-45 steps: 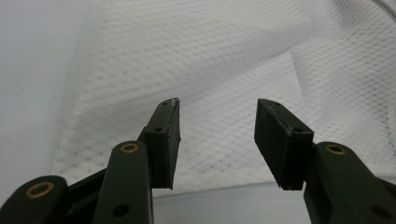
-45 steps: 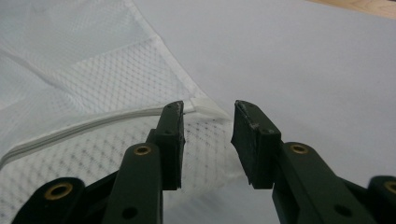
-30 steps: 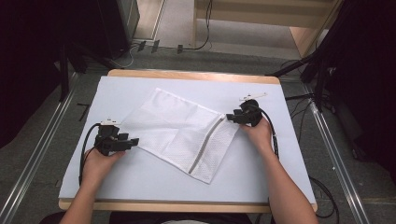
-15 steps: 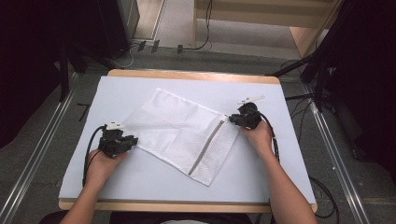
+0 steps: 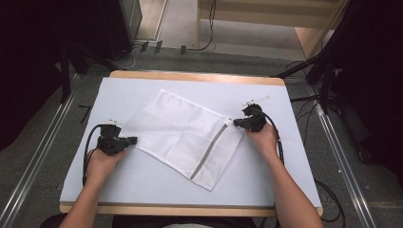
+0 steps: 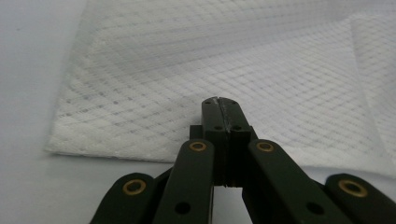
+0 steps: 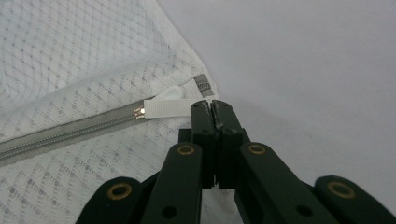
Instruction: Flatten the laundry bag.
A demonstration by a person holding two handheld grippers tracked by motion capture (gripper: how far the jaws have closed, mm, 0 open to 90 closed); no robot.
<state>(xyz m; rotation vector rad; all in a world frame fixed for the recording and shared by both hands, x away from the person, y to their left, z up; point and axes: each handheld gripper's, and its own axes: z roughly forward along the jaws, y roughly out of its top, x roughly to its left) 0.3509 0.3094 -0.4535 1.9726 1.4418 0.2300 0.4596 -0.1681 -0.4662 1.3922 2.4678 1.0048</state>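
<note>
Now your right gripper point(image 5: 236, 122) has slid in from the far right of the bag to the top end of the zipper point(image 5: 208, 150), and its jaws are clenched on the white pull tab point(image 7: 170, 106), with the slider at the closed end of the track. Your left gripper point(image 5: 134, 140) has barely shifted; it sits at the bag's left corner, jaws pressed together over the near edge, though you cannot tell from its own view whether any mesh is actually pinched. That reads as one side anchored and the other ready to draw the zipper open.

The mesh laundry bag point(image 5: 180, 130) lies flat and slantwise mid-table on the pale table cover point(image 5: 142, 185). It is thin white netting with a diamond weave, creased from folding, limp and likely to bunch under a pull. The zipper tape is grey with fine teeth; the tab is a smooth flat ribbon.
</note>
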